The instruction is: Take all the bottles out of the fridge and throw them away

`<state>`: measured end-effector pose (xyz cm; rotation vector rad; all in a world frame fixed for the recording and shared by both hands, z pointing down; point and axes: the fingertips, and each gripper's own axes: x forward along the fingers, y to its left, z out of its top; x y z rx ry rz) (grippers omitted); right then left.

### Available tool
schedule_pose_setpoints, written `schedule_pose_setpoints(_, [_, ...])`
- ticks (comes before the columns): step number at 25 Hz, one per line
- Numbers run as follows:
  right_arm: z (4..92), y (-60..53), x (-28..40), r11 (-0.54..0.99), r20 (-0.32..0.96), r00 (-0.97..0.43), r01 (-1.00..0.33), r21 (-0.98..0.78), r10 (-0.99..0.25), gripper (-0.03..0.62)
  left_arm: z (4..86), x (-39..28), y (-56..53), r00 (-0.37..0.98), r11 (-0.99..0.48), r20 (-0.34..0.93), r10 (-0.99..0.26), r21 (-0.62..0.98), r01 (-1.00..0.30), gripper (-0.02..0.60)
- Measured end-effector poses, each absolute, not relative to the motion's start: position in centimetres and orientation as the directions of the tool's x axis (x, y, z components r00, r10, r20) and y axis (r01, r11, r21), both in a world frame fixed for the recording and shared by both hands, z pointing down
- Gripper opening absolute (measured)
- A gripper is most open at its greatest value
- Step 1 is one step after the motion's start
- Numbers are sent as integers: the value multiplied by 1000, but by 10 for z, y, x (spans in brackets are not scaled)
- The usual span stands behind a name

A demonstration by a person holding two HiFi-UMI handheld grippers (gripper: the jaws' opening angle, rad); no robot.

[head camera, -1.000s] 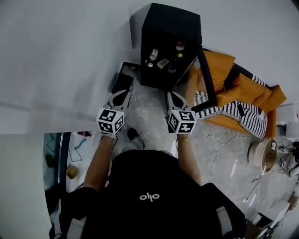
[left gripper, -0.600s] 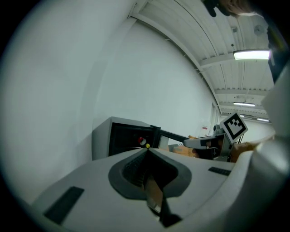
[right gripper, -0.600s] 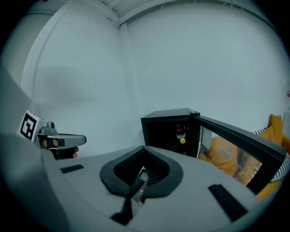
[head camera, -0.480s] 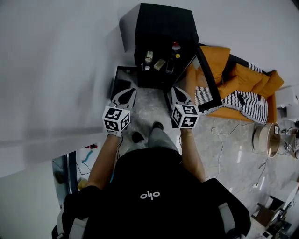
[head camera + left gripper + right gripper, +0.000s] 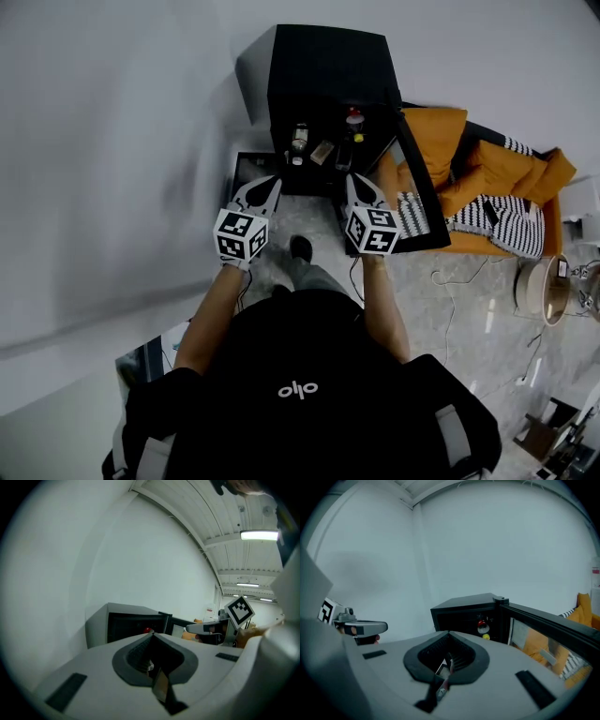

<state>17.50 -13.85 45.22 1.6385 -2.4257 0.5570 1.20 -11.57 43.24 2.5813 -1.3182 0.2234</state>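
Note:
A black mini fridge (image 5: 328,75) stands on the floor against the white wall, its door (image 5: 419,192) swung open to the right. Inside stand several bottles: a clear one (image 5: 300,137), a red-capped one (image 5: 354,118) and a yellow-topped one (image 5: 360,137). My left gripper (image 5: 273,180) and right gripper (image 5: 354,178) are held side by side just short of the fridge front, both shut and empty. The right gripper view has its gripper (image 5: 448,633) aimed at the fridge (image 5: 464,611) and the red-capped bottle (image 5: 482,626). In the left gripper view, shut jaws of that gripper (image 5: 151,635) hide most of the fridge (image 5: 126,620).
An orange sofa (image 5: 487,173) with a striped cloth (image 5: 497,220) lies right of the open door. A dark flat box (image 5: 246,172) sits on the floor left of the fridge front. Cables (image 5: 450,309) and a round basket (image 5: 539,295) lie to the right.
The person has stepped forward, one foot leading. Both grippers have moved toward the fridge and now sit close to its open front. Both stay shut.

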Motion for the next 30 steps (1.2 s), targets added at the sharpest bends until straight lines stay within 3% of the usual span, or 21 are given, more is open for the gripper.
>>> schedule_pose_setpoints(17, [504,-248,196,252,416,-276,-961,-115,-866,2,458,54,-227,647,-634,274,-712,144,-760,2])
schedule_pose_setpoints(30, [576,-319,230,148,526,-178,-984,-100,-831,203,486,99,-272,682,-672,335,-650,164,-722,2])
